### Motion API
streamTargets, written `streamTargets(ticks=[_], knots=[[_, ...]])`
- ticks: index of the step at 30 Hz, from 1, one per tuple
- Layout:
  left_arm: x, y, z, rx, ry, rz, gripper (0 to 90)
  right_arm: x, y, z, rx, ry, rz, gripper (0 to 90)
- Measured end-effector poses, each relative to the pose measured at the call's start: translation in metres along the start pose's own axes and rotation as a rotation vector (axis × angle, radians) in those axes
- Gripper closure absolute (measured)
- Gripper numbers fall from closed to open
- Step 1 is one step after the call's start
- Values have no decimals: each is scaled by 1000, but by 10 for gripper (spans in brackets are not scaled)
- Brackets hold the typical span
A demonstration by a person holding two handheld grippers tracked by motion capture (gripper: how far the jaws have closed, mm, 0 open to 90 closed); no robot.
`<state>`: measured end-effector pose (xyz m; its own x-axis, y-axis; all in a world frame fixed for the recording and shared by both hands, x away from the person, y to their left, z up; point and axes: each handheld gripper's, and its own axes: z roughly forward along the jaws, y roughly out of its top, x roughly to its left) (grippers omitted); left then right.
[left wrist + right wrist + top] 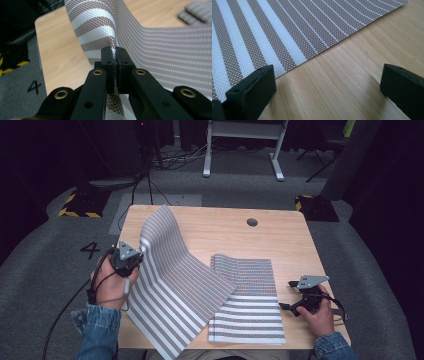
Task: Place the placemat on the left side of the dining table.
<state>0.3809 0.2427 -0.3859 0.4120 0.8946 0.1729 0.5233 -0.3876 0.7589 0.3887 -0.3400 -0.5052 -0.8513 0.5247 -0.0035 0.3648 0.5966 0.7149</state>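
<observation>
High view: left gripper (131, 256) clamped on the raised edge of a striped mat (175, 285), draped across the worktop (220, 227) and over a second flat mat (250, 315). Best lifted slowly, kept clear of that one.

Left gripper view: fingers (109, 62) pinched together on the mesh.

Right gripper view: fingers (252, 87) wide apart, holding nothing, beside the flat mat's edge.

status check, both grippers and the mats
Left gripper shut on lifted striped mat edge. Right gripper open, empty, beside flat mat. Lifted mat overlaps flat mat's left side.
</observation>
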Motion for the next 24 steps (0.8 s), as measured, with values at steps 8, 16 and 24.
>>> streamTargets(ticks=[8,16,24], knots=[[4,30,34,-200,11,-23,409,0,0,0,-1,-3,2,5],[-42,5,10,-163,-80,-50,366,0,0,0,-1,-3,3,4],[-91,-30,1,14,-183,-77,339,0,0,0,-1,-3,3,4]])
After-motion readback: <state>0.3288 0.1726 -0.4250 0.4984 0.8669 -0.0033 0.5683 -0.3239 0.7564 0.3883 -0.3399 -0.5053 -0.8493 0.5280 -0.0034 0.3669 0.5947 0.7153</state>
